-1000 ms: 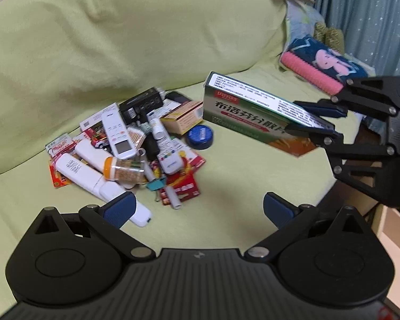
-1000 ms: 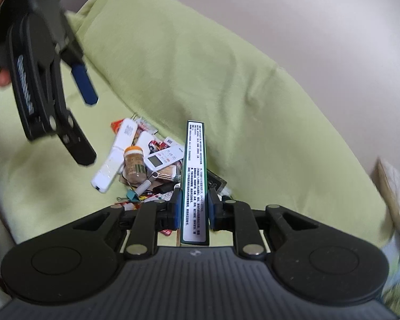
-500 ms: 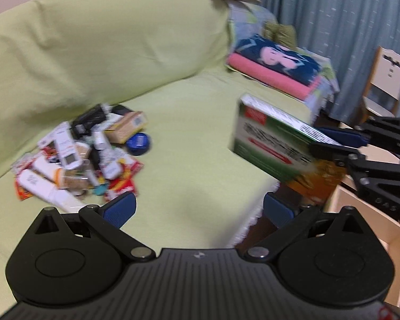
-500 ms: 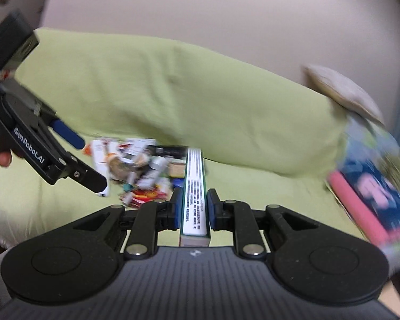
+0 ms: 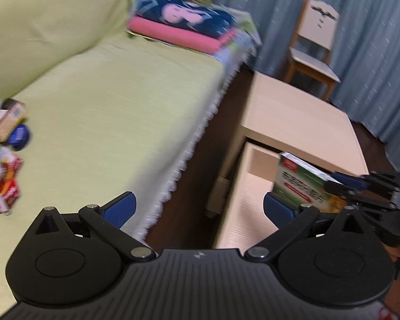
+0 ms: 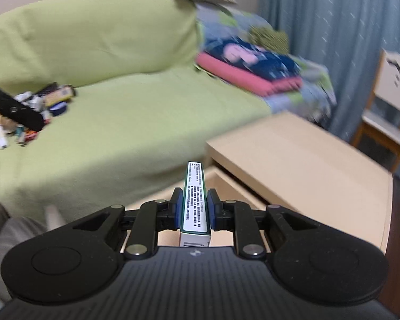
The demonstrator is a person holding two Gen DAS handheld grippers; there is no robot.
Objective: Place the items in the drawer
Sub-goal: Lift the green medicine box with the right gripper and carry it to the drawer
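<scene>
Two blue pads of the right gripper clamp a green medicine box on edge above the open drawer of a pale wooden table. Left gripper: spread wide, holding nothing, beside the green-covered sofa.

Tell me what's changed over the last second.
The right tongs carried the green medicine box off the sofa to above the open drawer. The left tongs swung along, open. The grip on the box and the item pile stayed.
</scene>
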